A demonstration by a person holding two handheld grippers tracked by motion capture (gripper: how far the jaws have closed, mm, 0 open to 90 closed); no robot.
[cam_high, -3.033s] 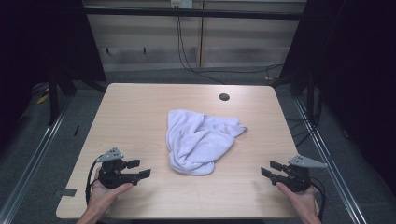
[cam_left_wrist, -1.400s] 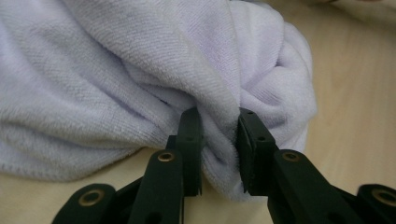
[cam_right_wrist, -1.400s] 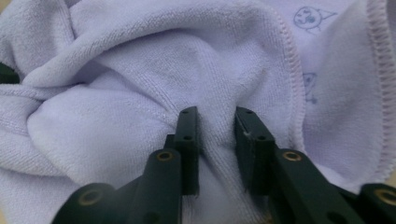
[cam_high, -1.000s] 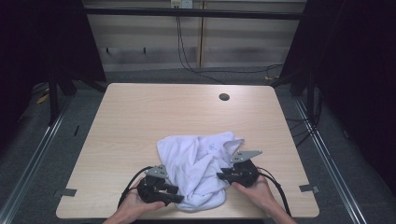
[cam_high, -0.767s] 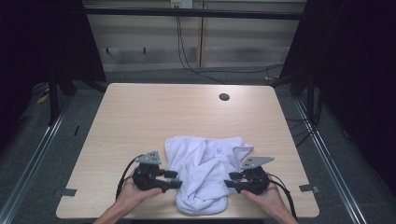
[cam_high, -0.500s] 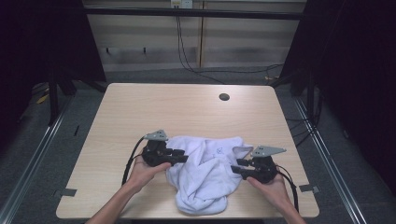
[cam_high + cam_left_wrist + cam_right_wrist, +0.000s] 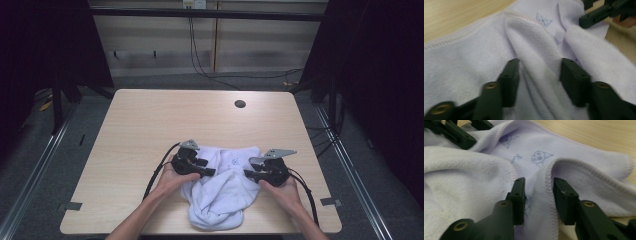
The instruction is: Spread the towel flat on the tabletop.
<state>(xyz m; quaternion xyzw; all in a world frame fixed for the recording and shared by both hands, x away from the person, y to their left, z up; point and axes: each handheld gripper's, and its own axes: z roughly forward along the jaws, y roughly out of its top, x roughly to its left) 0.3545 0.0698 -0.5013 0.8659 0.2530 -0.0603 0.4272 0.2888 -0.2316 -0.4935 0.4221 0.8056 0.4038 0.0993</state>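
White towel (image 7: 225, 187) with small blue printed faces, crumpled in folds, lying at the near edge of the counter (image 7: 150, 125)

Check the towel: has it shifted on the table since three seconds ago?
Yes. The towel has come toward the table's near edge, away from the round hole.

A lab recording bay is suggested — a bare wooden table (image 7: 150, 125) is ringed by dark curtains (image 7: 45, 45), floor rails (image 7: 35, 170) and dangling cables (image 7: 200, 45).

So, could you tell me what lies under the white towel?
Under the towel is the wooden table, bare around it. Anything beneath its bunched folds is covered and cannot be seen.
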